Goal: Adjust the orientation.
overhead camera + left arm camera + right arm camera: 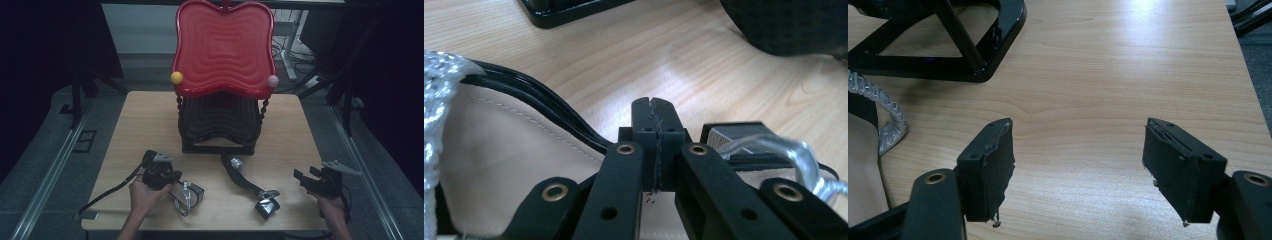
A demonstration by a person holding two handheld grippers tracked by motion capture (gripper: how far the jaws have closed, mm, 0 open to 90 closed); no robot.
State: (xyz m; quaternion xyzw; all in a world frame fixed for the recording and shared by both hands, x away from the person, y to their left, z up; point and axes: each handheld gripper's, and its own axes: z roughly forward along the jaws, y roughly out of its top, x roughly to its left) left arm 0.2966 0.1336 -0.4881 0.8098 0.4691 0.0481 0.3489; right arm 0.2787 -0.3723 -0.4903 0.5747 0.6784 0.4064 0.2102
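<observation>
Left gripper (pixel 655 107) jaws closed beside sandal (pixel 187 195); rack (pixel 220 125) behind.

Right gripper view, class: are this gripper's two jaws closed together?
No: the right gripper has its jaws wide apart with bare wooden table between them.

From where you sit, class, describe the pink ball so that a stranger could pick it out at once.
Find the tall two-tier stand at the far middle of the wooden table, topped by a wavy red tray. The pink ball sits at the tray's front right corner. Its twin at the front left corner is a yellow ball.
</observation>
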